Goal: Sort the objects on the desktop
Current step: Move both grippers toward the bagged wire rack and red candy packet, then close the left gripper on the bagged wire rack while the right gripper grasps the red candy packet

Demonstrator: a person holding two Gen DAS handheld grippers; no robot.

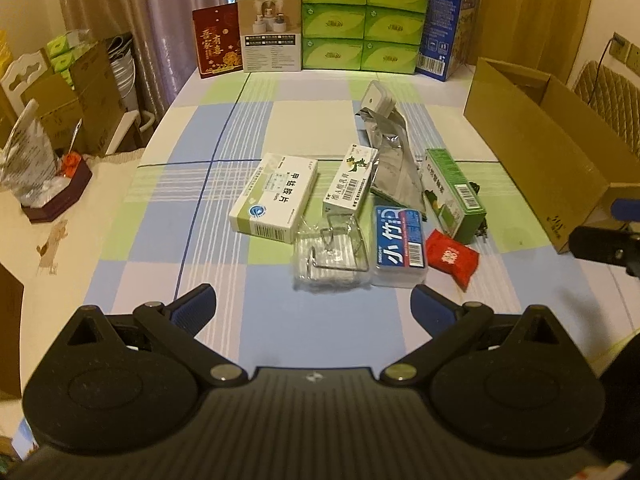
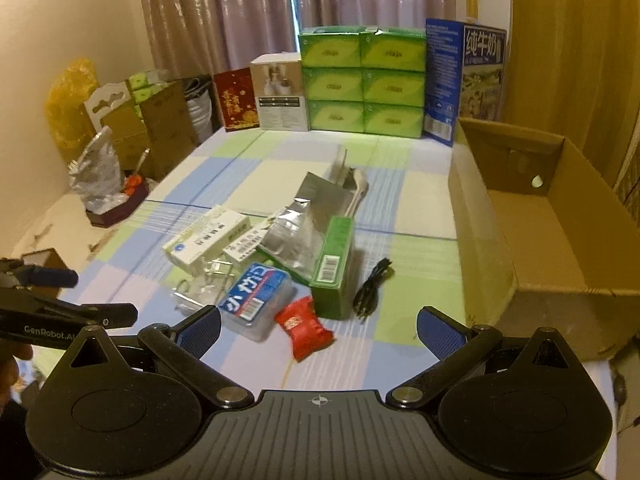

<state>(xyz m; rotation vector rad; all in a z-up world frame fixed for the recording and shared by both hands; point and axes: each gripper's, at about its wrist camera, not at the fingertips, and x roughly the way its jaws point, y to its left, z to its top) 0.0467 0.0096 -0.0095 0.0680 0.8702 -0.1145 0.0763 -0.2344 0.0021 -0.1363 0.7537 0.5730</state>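
Checked tablecloth filling the view ahead. Open cardboard box off to the right of the right gripper, nothing visible inside. Cluster straight ahead of both grippers: white medicine box, green box standing on edge, silver foil pouch, blue pack, red sachet closest in. Left gripper spread wide, empty, hovering short of the pile. Right gripper wide too, holding nothing.
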